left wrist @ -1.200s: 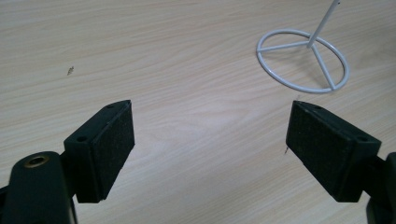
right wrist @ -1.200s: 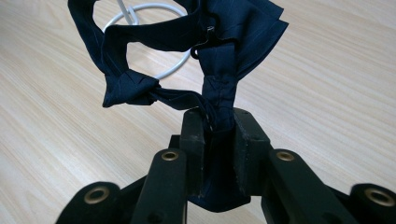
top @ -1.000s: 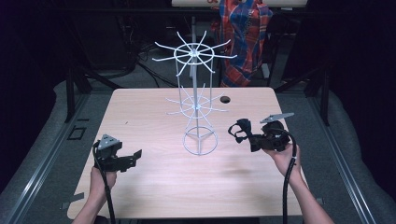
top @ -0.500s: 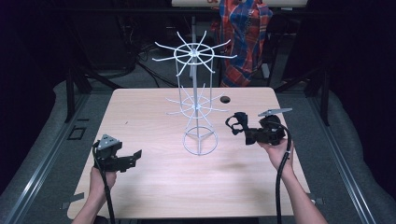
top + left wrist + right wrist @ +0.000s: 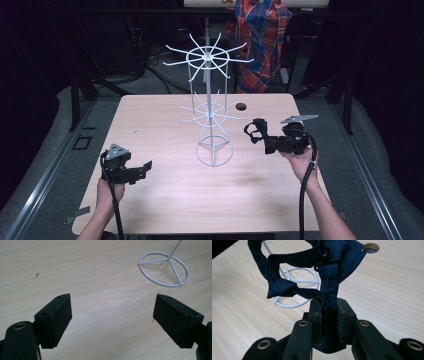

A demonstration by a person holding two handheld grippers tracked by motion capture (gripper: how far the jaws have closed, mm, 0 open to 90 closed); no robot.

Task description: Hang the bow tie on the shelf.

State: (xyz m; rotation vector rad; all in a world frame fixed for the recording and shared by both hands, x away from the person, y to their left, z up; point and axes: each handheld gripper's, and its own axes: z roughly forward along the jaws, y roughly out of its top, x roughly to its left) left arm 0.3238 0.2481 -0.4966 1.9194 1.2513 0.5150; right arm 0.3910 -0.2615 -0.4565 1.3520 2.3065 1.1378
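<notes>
A white wire rack [image 5: 214, 115] with two tiers of radiating hooks stands mid-table on a ring base [image 5: 163, 272]. My right gripper [image 5: 267, 143] hovers to the right of the rack, pointing left at it. It is shut on a dark navy cloth piece [image 5: 337, 260] with looped straps, which hangs forward from the jaws; in the high view the cloth [image 5: 255, 131] sits just right of the rack's lower hooks. In the right gripper view my right gripper [image 5: 329, 306] pinches the fabric, with the rack's base ring [image 5: 294, 303] behind it. My left gripper [image 5: 144, 168] [image 5: 112, 301] rests open near the front left, with nothing between its jaws.
The light wooden table [image 5: 165, 200] has a round cable hole [image 5: 241, 106] behind the rack, also seen as the hole [image 5: 370, 247] at the top of the right gripper view. A person in a plaid shirt [image 5: 262, 40] stands beyond the far edge. Dark floor surrounds the table.
My right gripper has shifted slightly up and left toward the rack with the cloth still in it. The left gripper has stayed put.
</notes>
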